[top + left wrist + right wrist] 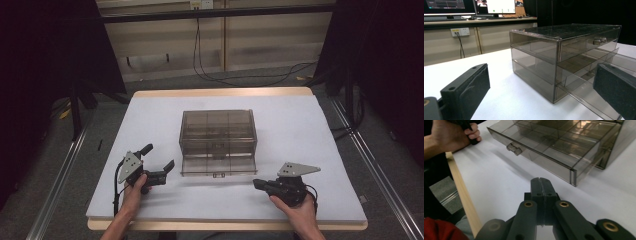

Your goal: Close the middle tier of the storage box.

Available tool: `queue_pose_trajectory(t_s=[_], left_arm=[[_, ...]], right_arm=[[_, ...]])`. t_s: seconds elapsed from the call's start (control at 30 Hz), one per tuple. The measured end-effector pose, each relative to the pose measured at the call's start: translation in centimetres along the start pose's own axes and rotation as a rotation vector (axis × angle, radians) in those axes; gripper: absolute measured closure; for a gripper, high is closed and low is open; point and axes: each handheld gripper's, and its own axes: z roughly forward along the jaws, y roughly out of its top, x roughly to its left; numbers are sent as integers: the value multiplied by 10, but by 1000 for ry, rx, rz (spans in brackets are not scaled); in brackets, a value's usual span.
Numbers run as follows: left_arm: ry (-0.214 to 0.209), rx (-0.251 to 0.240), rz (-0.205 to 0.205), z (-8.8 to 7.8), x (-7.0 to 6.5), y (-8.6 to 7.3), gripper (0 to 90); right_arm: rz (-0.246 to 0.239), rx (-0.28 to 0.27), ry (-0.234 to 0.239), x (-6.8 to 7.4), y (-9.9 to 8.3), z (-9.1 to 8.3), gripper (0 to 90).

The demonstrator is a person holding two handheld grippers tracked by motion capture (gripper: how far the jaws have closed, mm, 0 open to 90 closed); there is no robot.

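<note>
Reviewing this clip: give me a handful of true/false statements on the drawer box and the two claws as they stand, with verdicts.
1. The bottom drawer of the smoky clear drawer box is pulled out. True.
2. The left claw is shut tight. False: its jaws stand wide apart, as the left gripper view shows.
3. The right claw is shut with nothing between its jaws. True.
4. The right claw grips the drawer's knob. False: it sits apart from the drawer, over the white tabletop.
5. The top drawer is pulled out as well. False: it sits flush in the box.
</note>
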Motion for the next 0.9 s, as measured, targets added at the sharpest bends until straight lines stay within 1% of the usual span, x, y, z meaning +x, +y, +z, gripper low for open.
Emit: queue_pose_trajectory(t_s=[0.23, 0.4, 0.57, 0.63, 0.83, 0.9], left_arm=[[-1, 0, 0, 0, 0, 0, 8], [0, 0, 0, 0, 0, 0, 8], [0, 0, 0, 0, 0, 0, 8], [0, 0, 1, 0, 0, 0, 8], [0, 0, 0, 0, 0, 0, 8], [0, 0, 0, 0, 0, 0, 8]], right_arm=[[-13, 6, 16, 6, 3, 4, 900], [-40, 21, 40, 14, 6, 11, 900], [-51, 25, 47, 17, 9, 15, 900], [-63, 32, 53, 19, 10, 17, 900], [-86, 47, 63, 24, 13, 26, 900], [-94, 50, 74, 26, 15, 30, 900]])
